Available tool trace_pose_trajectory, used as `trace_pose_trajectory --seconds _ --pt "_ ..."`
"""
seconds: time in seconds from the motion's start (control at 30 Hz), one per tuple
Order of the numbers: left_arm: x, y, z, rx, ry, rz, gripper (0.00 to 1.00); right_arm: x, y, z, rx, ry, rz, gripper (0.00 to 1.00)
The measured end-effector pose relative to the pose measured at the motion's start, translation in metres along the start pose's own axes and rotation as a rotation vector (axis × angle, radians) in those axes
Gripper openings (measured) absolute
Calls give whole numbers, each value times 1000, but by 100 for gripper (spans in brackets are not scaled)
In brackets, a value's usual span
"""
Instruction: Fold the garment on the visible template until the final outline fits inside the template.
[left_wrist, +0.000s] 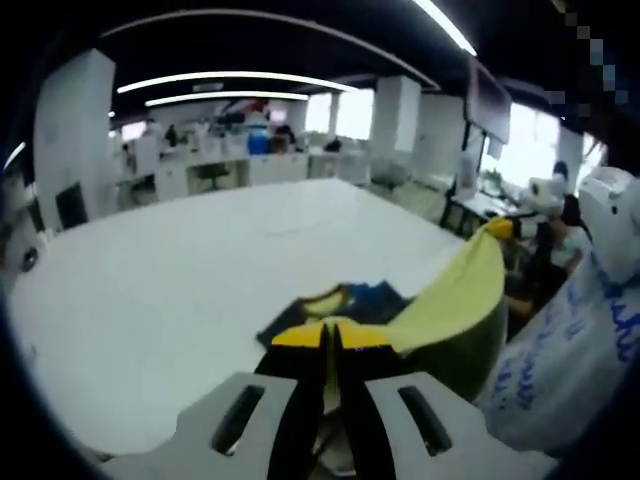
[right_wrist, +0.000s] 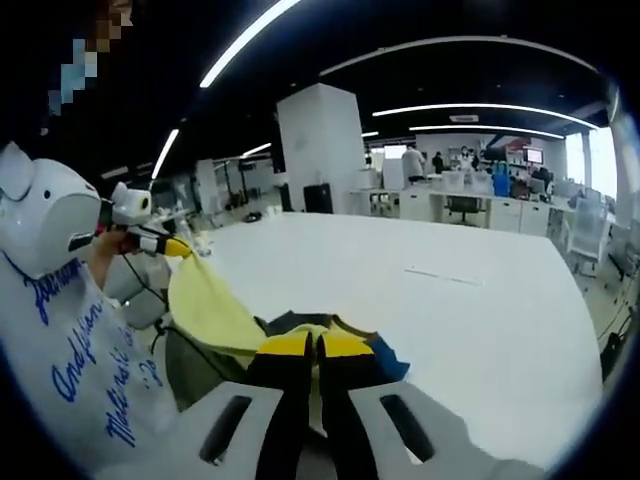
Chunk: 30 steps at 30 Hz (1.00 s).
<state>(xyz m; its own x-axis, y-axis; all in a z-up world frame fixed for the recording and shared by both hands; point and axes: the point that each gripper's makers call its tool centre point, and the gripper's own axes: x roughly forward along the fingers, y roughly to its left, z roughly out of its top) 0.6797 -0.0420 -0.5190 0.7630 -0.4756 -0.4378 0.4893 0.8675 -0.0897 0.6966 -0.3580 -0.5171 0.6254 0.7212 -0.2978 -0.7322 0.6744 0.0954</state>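
A yellow garment (left_wrist: 455, 290) with dark and blue parts hangs stretched between both grippers above the white table (left_wrist: 180, 270). Its lower part (left_wrist: 350, 300) rests bunched on the tabletop. My left gripper (left_wrist: 332, 340) has its yellow-tipped jaws pressed together on the cloth. The right gripper (left_wrist: 512, 226) pinches the raised yellow corner at the upper right. In the right gripper view, my right gripper (right_wrist: 316, 350) is shut over the garment (right_wrist: 215, 305), and the left gripper (right_wrist: 158, 240) holds the far yellow corner over the table (right_wrist: 480, 310).
A white sleeve with blue writing (left_wrist: 575, 340) (right_wrist: 70, 360) is close beside the cloth. A thin mark (right_wrist: 440, 275) lies on the table farther out. Office desks, chairs and a white pillar (right_wrist: 320, 150) stand beyond the table's far edge.
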Motion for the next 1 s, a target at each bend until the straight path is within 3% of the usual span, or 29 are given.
trace_pose_trajectory --seconds 0.53,1.0 --pt "13 11 -15 -31 43 4 0 12 -12 -10 26 30 -17 3" --pt "39 26 -30 -50 93 21 0 31 -25 -30 53 85 -36 3"
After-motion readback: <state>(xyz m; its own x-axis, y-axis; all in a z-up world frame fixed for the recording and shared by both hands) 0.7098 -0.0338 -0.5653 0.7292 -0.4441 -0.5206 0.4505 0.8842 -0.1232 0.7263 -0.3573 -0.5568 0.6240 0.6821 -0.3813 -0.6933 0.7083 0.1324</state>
